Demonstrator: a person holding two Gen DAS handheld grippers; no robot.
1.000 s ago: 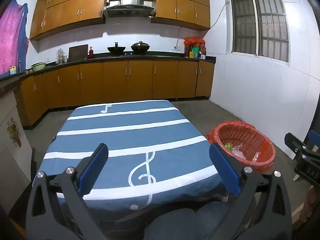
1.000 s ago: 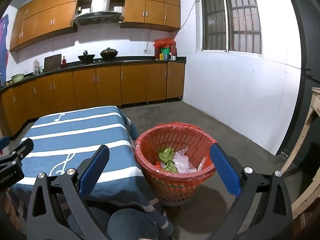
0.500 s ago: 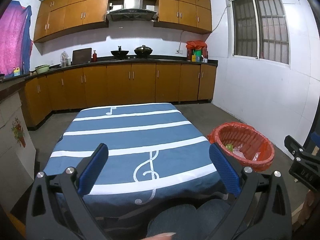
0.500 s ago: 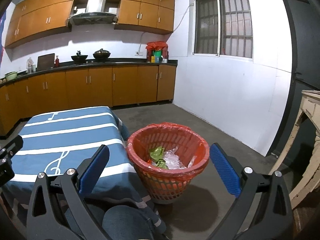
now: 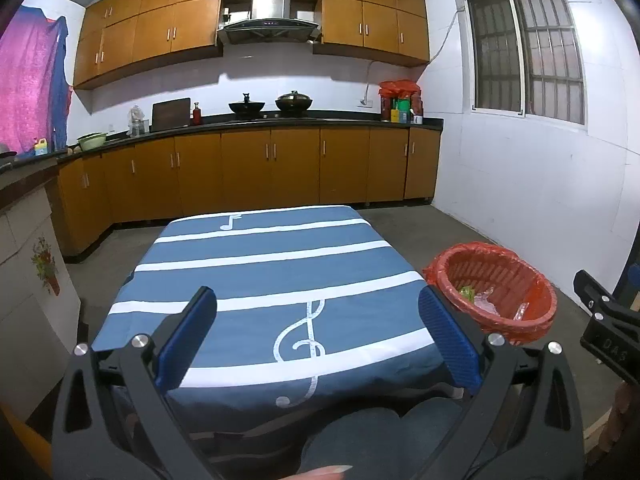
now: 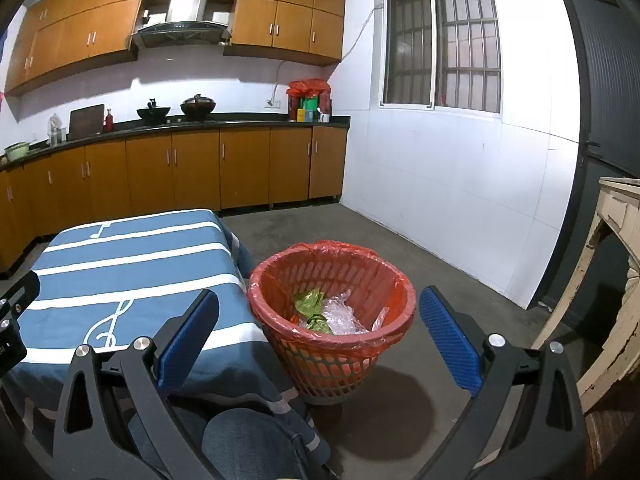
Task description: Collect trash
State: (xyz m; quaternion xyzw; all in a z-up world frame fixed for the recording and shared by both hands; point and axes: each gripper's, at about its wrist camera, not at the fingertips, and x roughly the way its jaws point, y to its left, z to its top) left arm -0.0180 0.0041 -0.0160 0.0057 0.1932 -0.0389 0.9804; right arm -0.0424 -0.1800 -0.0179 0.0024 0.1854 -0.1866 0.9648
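Room: I see a kitchen with orange-brown cabinets [image 5: 248,168] along the far wall, a black counter on top and a barred window [image 6: 440,44] on the right wall.
Table: in front of me, covered by a blue cloth [image 5: 264,280] with white stripes and a treble clef; its top is bare.
Trash basket: the red lattice basket [image 6: 332,344] lined with a red bag stands on the floor just beside the table's right edge.
Trash: a green wrapper [image 6: 310,306] and crumpled clear plastic [image 6: 340,316] lie inside the basket, at its bottom.
Left gripper: my left gripper [image 5: 318,336] hangs above the near edge of the table, blue pads spread wide, nothing between them.
Right gripper: my right gripper [image 6: 320,336] points at the basket, also released and empty.
Knee: a blue-jeaned knee [image 6: 252,444] shows under the right gripper.
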